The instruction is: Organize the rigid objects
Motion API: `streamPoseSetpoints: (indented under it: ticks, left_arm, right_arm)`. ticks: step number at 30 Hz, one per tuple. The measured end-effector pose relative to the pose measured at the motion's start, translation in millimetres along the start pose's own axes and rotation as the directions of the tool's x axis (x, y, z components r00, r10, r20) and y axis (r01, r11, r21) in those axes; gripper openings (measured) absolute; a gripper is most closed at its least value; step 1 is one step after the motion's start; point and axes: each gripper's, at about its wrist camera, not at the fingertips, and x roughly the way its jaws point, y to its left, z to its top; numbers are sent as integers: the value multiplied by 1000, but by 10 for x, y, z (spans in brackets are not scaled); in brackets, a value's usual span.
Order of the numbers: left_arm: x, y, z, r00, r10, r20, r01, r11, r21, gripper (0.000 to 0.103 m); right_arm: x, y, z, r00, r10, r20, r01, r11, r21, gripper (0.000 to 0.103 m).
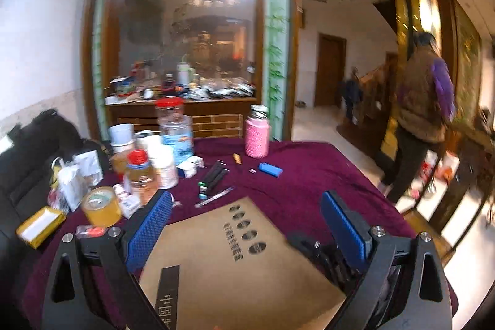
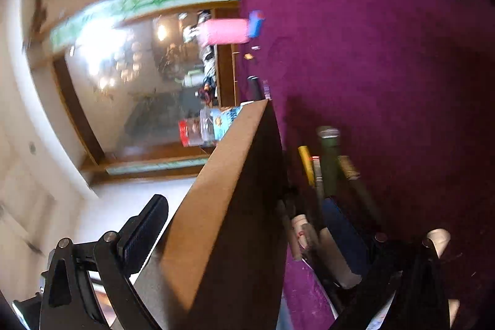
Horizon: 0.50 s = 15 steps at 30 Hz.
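Observation:
My left gripper [image 1: 246,200] hangs wide open over a flat brown cardboard box [image 1: 235,262] on the purple tablecloth [image 1: 309,169], with nothing between its blue pads [image 1: 148,228]. Beyond the box lie a clear pen [image 1: 215,197], a black folded object [image 1: 216,173], a blue lighter [image 1: 270,169] and a pink-sleeved bottle [image 1: 257,136]. The right wrist view is rolled onto its side. There my right gripper [image 2: 247,206] straddles the box's edge [image 2: 235,206]. Its left pad [image 2: 145,225] stands apart from the brown face, and its other finger [image 2: 346,234] sits among several pens [image 2: 329,163].
Jars, a red-lidded plastic container [image 1: 173,126], a tape roll [image 1: 100,206] and small packets crowd the table's left side. A black sofa [image 1: 27,150] is beyond the left edge. A person [image 1: 420,113] walks away at the right, past the table's edge.

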Motion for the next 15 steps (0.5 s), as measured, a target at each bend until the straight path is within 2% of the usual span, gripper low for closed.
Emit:
streamPoseSetpoints:
  ticks: [2,4,5,6,7,8,9,10,11,12,14,15]
  left_arm:
    - [-248,297,-45,998,26,63,-20,996,-85,96]
    - [-498,667,-154,991,62,118,-34,973,-227,96]
    - [-662,921,-278,985,90,147,-34,938,-346,97]
    - [-756,1073,-335,981,117,157,-44,913,-406,97]
    - [-924,1312,-474,966,200,163,-94,860,-502,97]
    - [-1054,1487,-577,948,274,160,-143,820,-554,97]
    - [-1170,1628,-682,926,346,151,-198,786,-585,97]
    - [-1276,1755,-786,893,430,133,-270,748,-607,98]
    - [-1326,1826,-853,866,485,120,-321,725,-609,102]
    - [-1369,1922,-935,834,542,104,-385,706,-595,103]
    - [-1385,2096,-1108,786,617,48,-489,667,-561,103]
    - [-1360,2166,-1176,774,633,29,-515,655,-552,103]
  right_arm:
    - [112,481,-118,1000,-21,-19,17,982,-189,101]
    - [269,961,-366,997,-59,-50,35,922,-386,101]
    - [355,1206,-578,996,-66,-64,26,872,-489,101]
    - [404,1348,-785,995,-69,-69,19,832,-554,101]
    - [495,1492,-1025,993,-86,-80,16,775,-631,102]
    - [634,1606,-1316,987,-102,-123,-15,706,-708,103]
    - [800,1641,-1593,971,-105,-213,-95,649,-754,102]
    - [870,1563,-1771,956,-107,-272,-148,626,-766,103]
    - [1008,1468,-1958,932,-137,-336,-192,600,-776,103]
    - [1056,1341,-2069,923,-176,-343,-183,583,-791,103]
    - [1139,1141,-2167,920,-223,-323,-149,563,-813,103]
    - [1140,1112,-2166,919,-229,-320,-142,565,-813,103]
